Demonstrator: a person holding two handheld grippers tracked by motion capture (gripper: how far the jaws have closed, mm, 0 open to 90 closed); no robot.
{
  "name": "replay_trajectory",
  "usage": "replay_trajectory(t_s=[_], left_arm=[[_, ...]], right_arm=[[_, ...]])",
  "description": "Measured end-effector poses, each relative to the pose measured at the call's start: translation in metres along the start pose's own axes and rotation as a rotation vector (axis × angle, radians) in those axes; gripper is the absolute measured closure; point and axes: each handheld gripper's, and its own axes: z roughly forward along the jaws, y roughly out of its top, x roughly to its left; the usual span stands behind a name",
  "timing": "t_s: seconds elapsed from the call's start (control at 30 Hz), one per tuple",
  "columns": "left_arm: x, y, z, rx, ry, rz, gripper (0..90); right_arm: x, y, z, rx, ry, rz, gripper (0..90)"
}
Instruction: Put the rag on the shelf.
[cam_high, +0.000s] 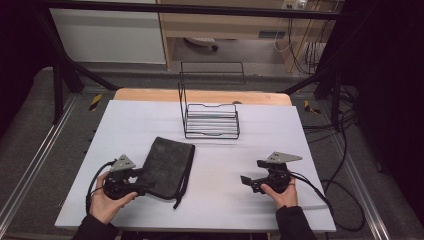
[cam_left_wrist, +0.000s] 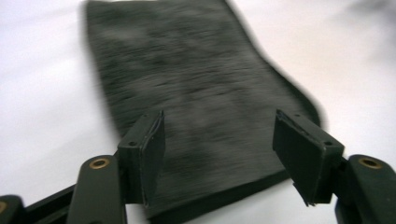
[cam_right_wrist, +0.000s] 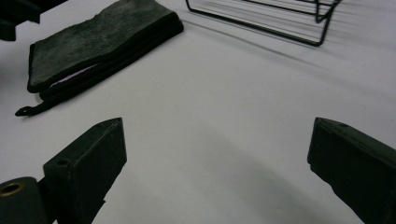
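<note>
Cloth (cam_high: 166, 166), dark and folded flat, lies on the white table (cam_high: 220, 210) right in front of the left gripper (cam_high: 137, 181), its near end just past the tips and the rest running away from the tool toward the far side. In the left gripper view the cloth (cam_left_wrist: 196, 112) lies under and beyond the two black jaws, which stand apart with a clear gap; the pads press on nothing, and the near edge of the cloth sits between them on the table, loose. A thin dark cord (cam_high: 183, 186) trails along the side of the cloth that faces the other tool and ends in a small loop on the table.

The right gripper (cam_high: 248, 181) is held low over bare table, well apart from the cloth, its jaws pointing across toward the left one. In the right gripper view its jaws are spread wide with only white table between them; the cloth (cam_right_wrist: 100, 46) lies ahead and off to the left of its jaws, a pale lining peeping out at the open end, and a black wire rack (cam_right_wrist: 280, 21) stands farther off, ahead and to the right. From above, that rack (cam_high: 210, 120) stands near the far edge of the table, beyond both tools and roughly midway between them.
</note>
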Motion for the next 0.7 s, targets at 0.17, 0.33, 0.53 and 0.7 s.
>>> replay_trajectory(t_s=[0.17,0.33,0.53,0.7], left_arm=[[0.031,-0.007,0.001,0.036,0.052,-0.038,34.3],[0.040,-0.016,0.006,0.051,0.031,-0.031,45.2],[0.037,-0.021,0.012,0.078,-0.001,-0.022,50.4],[0.037,-0.022,0.013,0.085,-0.021,-0.038,57.7]], right_arm=[[0.018,0.007,0.017,0.023,0.018,-0.026,6.4],[0.038,0.016,0.036,0.038,0.039,-0.035,8.1],[0.059,0.023,0.058,0.070,0.060,-0.035,9.2],[0.085,0.031,0.089,0.089,0.092,-0.024,13.4]])
